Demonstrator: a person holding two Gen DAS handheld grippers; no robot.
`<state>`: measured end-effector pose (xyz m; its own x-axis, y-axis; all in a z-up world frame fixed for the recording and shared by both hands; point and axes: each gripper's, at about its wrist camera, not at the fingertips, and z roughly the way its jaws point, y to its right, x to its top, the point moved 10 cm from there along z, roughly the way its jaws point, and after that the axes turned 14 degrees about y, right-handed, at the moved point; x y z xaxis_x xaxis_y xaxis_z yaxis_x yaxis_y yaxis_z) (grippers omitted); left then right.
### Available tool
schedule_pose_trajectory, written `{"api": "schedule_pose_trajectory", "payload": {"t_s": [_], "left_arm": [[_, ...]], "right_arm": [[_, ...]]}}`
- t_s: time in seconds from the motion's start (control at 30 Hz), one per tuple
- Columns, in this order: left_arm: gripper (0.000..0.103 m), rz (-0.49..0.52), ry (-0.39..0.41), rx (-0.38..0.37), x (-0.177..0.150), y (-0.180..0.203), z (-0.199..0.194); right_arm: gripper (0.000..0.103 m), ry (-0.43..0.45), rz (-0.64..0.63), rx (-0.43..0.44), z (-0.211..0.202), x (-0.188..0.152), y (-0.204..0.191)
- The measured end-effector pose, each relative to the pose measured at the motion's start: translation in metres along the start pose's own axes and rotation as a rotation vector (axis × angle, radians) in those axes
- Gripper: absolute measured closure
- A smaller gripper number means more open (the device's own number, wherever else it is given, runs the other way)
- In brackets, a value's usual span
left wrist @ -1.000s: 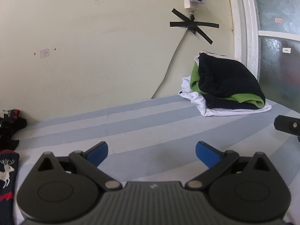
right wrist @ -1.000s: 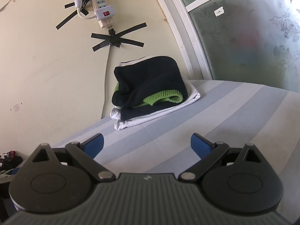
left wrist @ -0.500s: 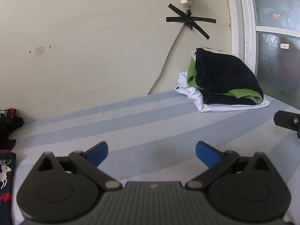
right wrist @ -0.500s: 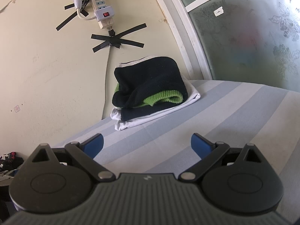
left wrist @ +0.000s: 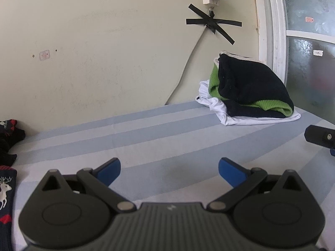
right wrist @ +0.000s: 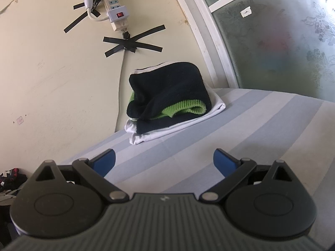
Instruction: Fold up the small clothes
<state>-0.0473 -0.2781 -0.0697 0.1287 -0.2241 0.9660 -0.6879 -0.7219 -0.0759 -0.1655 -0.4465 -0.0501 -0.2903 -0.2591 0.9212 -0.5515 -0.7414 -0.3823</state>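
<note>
A folded stack of small clothes (left wrist: pixel 249 96), dark navy and green on white, sits at the back right by the wall; it also shows in the right wrist view (right wrist: pixel 169 102). Dark patterned socks with a reindeer (left wrist: pixel 5 190) lie at the far left, with more dark socks (left wrist: pixel 9 138) behind them. My left gripper (left wrist: pixel 169 170) is open and empty above the striped sheet (left wrist: pixel 146 133). My right gripper (right wrist: pixel 164 160) is open and empty, short of the stack. Part of the right gripper (left wrist: pixel 320 139) shows at the left view's right edge.
A cream wall (left wrist: pixel 104 62) stands behind the bed, with a power strip (right wrist: pixel 116 13) and cable taped on it. A frosted glass window (right wrist: pixel 282 37) with a white frame is at the right. Dark socks (right wrist: pixel 10 176) show at the right view's far left.
The left wrist view has shifted a little, so the stack and the wall sit slightly lower and left. The right gripper has stayed still. Both remain open.
</note>
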Motion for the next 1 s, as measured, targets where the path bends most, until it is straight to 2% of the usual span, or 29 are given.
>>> {"api": "schedule_pose_trajectory", "payload": {"t_s": [0.47, 0.7, 1.0], "left_arm": [[0.000, -0.016, -0.015, 0.011, -0.0026, -0.0039, 0.0020], [0.000, -0.015, 0.016, 0.020, 0.0028, -0.0068, -0.0018], [0.000, -0.021, 0.015, 0.024, 0.0058, -0.0093, -0.0025]], "right_arm": [[0.002, 0.005, 0.003, 0.002, -0.0009, 0.0009, -0.0019], [0.002, 0.024, 0.011, 0.003, -0.0023, 0.0031, -0.0001], [0.002, 0.032, 0.012, 0.007, -0.0035, 0.0041, 0.0002]]}}
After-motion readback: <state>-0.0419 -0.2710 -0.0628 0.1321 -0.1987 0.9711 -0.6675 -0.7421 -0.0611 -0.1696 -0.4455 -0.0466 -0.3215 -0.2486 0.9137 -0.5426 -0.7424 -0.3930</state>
